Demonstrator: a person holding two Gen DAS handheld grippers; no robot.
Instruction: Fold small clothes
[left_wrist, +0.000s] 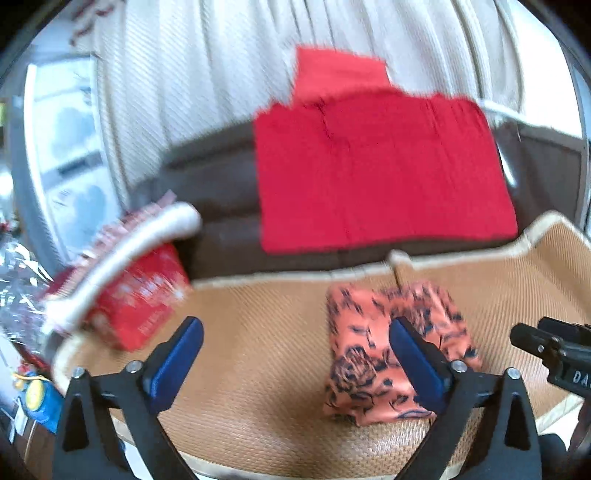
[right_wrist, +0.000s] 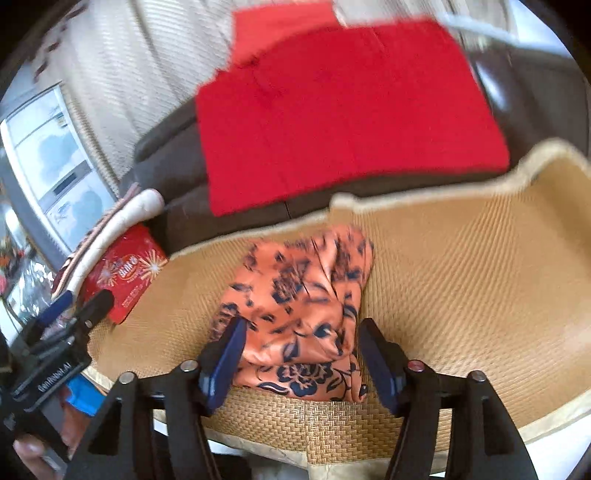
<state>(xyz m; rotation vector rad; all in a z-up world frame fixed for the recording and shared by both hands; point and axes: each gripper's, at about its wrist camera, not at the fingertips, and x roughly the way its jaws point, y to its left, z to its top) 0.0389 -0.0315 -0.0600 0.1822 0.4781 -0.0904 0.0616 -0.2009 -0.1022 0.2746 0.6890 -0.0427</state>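
The left gripper (left_wrist: 295, 354) hung above the woven mat (left_wrist: 258, 387) with its jaws wide apart and empty. The orange floral garment (right_wrist: 299, 314) lay folded in a compact bundle mid-mat (toward the rear edge), its long axis running front to back. The right gripper (right_wrist: 299, 360) had its jaws apart too, astride the bundle's near end without pressing it. The fold looked finished; next probably came fetching another piece.

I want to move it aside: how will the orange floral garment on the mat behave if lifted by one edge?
The orange floral garment looks thin and creased, so it is probably floppy and light. Its loose folds would likely fall open. The sheen hints that it is slippery.
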